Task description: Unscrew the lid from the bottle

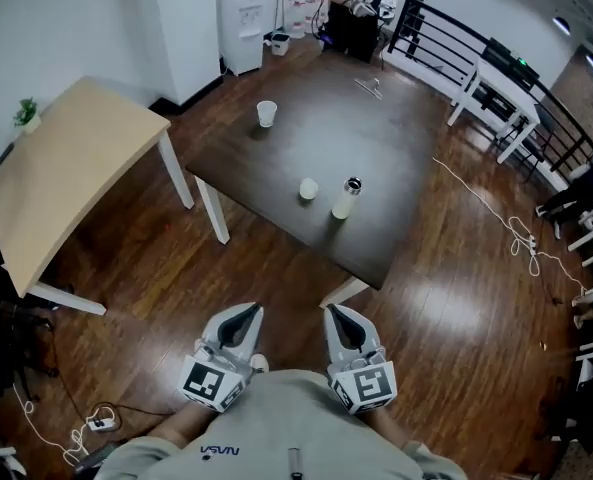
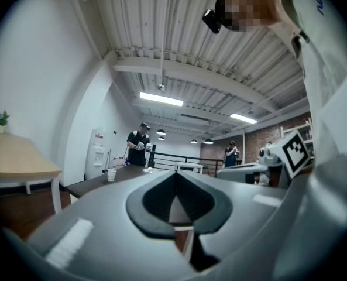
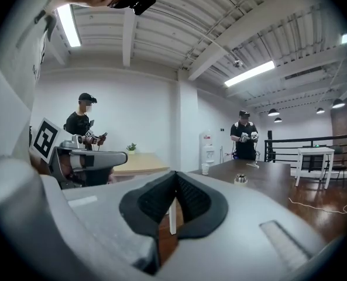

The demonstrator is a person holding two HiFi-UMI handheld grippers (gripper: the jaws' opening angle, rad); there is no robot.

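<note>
Closed, empty: left tongs (image 1: pixel 244 314), right tongs (image 1: pixel 338 315). Bottle (image 1: pixel 345 203) well ahead on tabletop (image 1: pixel 406 158), lid (image 1: pixel 353 183) on. Risk: unopened tongs knock bottle over.

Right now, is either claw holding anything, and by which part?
Nothing: the left claw and right claw are both shut empty, well short of the bottle.

Bottle (image 1: pixel 346 199) lid too small to judge.
</note>
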